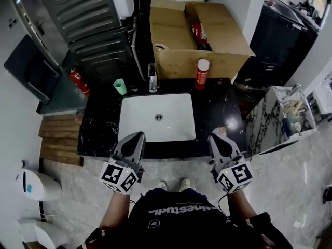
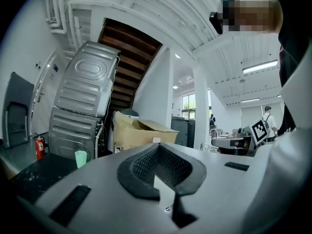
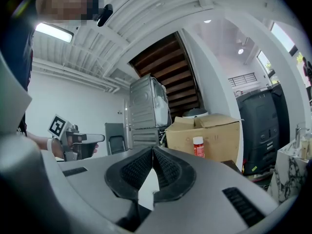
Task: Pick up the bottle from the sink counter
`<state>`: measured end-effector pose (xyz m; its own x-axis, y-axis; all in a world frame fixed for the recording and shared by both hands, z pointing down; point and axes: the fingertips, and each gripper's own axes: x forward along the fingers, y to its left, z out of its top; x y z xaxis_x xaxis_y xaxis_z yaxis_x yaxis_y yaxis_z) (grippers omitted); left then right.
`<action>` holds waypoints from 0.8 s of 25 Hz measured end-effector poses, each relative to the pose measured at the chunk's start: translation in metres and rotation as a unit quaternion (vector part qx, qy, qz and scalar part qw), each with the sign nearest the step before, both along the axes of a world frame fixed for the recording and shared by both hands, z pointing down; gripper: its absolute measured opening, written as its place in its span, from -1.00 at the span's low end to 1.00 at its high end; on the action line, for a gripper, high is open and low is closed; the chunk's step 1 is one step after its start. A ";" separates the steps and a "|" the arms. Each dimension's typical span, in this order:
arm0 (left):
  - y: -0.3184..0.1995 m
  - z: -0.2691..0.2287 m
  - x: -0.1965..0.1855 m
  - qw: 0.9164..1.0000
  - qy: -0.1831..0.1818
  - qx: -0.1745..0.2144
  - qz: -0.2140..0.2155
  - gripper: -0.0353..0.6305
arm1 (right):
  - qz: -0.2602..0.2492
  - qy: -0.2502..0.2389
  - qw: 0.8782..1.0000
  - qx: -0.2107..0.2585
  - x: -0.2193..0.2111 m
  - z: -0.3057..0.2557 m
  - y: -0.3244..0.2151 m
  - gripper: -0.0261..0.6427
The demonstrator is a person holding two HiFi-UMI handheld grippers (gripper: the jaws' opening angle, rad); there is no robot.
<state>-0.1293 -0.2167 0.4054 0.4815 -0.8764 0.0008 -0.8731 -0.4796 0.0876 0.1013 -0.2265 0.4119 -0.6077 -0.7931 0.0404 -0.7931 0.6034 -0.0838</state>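
A red bottle (image 1: 202,72) with a white cap stands upright at the back right of the black sink counter (image 1: 225,105), just in front of a cardboard box. In the right gripper view the bottle (image 3: 198,146) shows far ahead, a little right of the jaws. My left gripper (image 1: 138,135) hovers over the counter's front edge, left of the white sink basin's (image 1: 136,128) middle. My right gripper (image 1: 214,137) hovers over the front right of the counter. Both are shut with nothing between the jaws, as the left gripper (image 2: 157,147) and the right gripper (image 3: 152,150) show close up.
A clear pump dispenser (image 1: 152,79) and a green cup (image 1: 120,86) stand behind the basin. The open cardboard box (image 1: 176,32) sits against the counter's back. Stacked grey appliances (image 1: 88,19) and a red fire extinguisher (image 1: 78,80) are at the left, a marble side stand (image 1: 270,123) at the right.
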 end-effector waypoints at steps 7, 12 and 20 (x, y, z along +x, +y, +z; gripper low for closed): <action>-0.041 0.018 0.032 0.998 -0.001 -0.010 0.067 -0.85 | 0.041 0.042 0.998 -0.020 0.002 0.023 -0.008 -0.80; -0.057 0.041 0.074 0.992 0.008 -0.029 0.120 -0.86 | 0.098 0.070 0.989 -0.088 0.038 0.075 -0.016 -0.41; -0.067 0.066 0.127 0.980 -0.003 -0.059 0.189 -0.86 | 0.185 0.101 0.966 -0.151 0.099 0.143 -0.056 -0.20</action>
